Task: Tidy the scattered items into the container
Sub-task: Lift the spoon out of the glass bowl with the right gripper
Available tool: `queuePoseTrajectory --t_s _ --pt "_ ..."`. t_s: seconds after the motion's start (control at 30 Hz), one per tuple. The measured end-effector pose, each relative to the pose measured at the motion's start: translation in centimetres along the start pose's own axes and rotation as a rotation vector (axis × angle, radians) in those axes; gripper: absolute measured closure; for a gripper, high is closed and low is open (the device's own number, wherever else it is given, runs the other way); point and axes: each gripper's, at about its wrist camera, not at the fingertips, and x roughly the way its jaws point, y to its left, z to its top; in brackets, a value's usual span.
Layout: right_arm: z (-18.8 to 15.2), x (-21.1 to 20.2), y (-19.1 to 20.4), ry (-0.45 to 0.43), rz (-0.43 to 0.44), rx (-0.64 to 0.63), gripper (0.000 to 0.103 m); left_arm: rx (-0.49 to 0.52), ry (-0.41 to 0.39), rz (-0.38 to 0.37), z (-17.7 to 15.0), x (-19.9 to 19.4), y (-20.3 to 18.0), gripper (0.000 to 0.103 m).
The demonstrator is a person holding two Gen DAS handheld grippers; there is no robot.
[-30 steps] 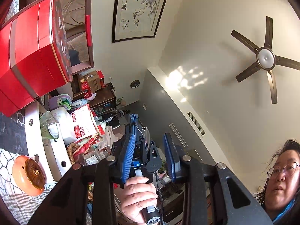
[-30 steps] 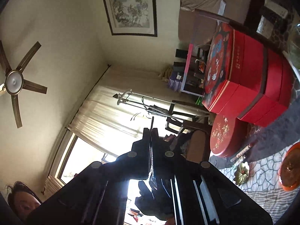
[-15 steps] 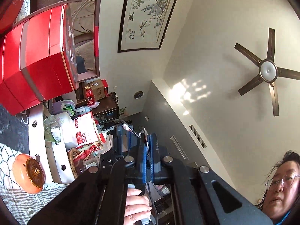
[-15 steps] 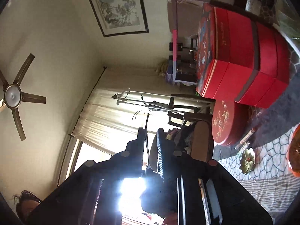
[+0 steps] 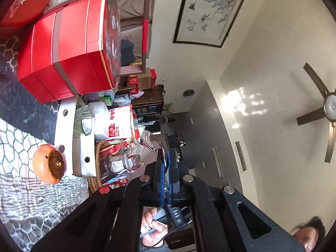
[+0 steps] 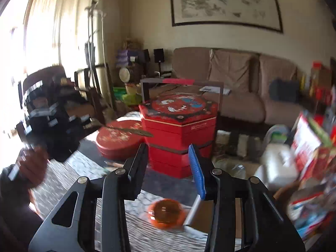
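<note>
1. As the left wrist camera was rolled sideways toward wall and ceiling, the left gripper (image 5: 166,168) showed its blue-padded jaws pressed together on a thin silvery object whose identity could not be told.
2. Same view: a red hexagonal stacked lacquer box (image 5: 69,48) stood on the grey-and-white honeycomb-patterned cloth (image 5: 19,189); an orange persimmon-shaped lidded jar (image 5: 49,163) sat on the cloth well apart from that box, just beside a white perforated tray (image 5: 65,126). A wicker basket (image 5: 97,168) of packets lay near the tray. A framed ink painting (image 5: 208,10) and a dark-bladed ceiling fan (image 5: 327,109) filled the rest.
3. Right wrist view, blurred: the right gripper (image 6: 168,168) held its jaws wide apart, nothing between them.
4. Same view: the red hexagonal box (image 6: 178,138) stood beyond the fingertips, a round red lacquer tin (image 6: 119,140) just beside it; the orange jar (image 6: 166,213) lay near, below the jaws. A brown sofa (image 6: 237,86) lined the wall.
</note>
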Motion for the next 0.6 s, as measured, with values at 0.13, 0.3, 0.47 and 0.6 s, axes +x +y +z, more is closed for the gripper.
queuePoseTrajectory --t_s 0.13,0.3,0.47,0.6 --pt "-0.6 0.5 5.5 0.009 -0.157 -0.371 0.073 -0.071 0.008 0.058 -0.7 -0.2 -1.1 0.101" --pt "-2.4 1.9 10.5 -0.043 -0.345 -0.684 0.073 -0.08 0.051 0.057 -2.6 0.9 -1.9 0.101" --pt "-4.0 3.1 12.1 -0.042 -0.435 -0.815 0.077 -0.103 0.092 0.085 -3.6 1.6 -1.5 0.101" --pt "-4.5 3.9 12.1 -0.006 -0.439 -0.842 0.093 -0.108 0.101 0.083 -3.9 1.7 -1.6 0.101"
